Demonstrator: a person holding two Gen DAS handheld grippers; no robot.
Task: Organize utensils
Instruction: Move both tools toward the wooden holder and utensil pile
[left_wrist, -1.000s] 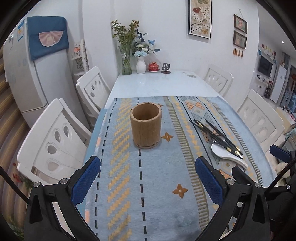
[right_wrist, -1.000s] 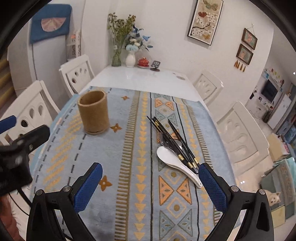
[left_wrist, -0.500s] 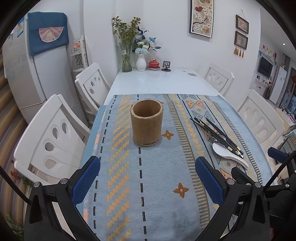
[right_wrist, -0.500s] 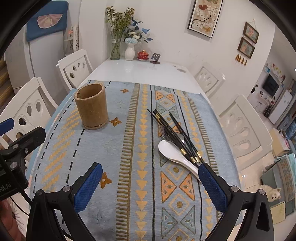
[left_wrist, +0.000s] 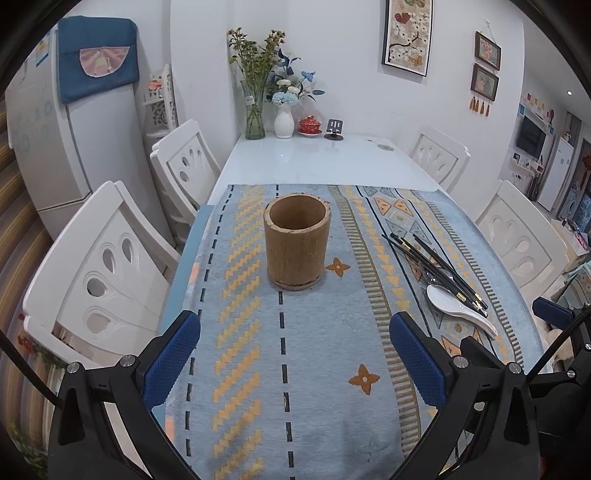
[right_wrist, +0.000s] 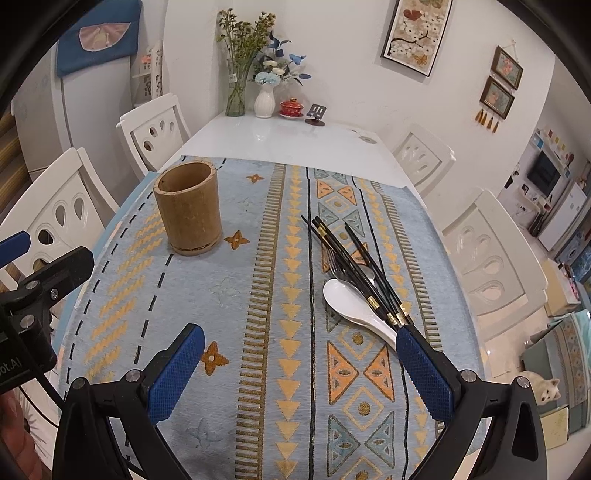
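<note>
An empty bamboo holder (left_wrist: 295, 245) (right_wrist: 188, 208) stands upright on the patterned table runner (left_wrist: 314, 332) (right_wrist: 280, 288). To its right lie several black chopsticks (left_wrist: 436, 269) (right_wrist: 354, 269), a white ceramic spoon (left_wrist: 461, 312) (right_wrist: 354, 308) and a metal fork (right_wrist: 338, 271) partly under the chopsticks. My left gripper (left_wrist: 295, 360) is open, hanging above the runner short of the holder. My right gripper (right_wrist: 301, 369) is open too, with its right finger (right_wrist: 424, 376) close to the spoon's handle end. Neither holds anything.
White chairs (left_wrist: 99, 266) (right_wrist: 491, 251) line both long sides of the white table (left_wrist: 317, 162). Vases of flowers (left_wrist: 284, 107), a red lidded cup (left_wrist: 309, 124) and a small stand (left_wrist: 334, 129) sit at the far end. A fridge (left_wrist: 48, 147) stands left.
Both grippers have drawn back and risen slightly, so the holder and utensils sit a little farther off. Nothing on the table has moved; both stay open.
</note>
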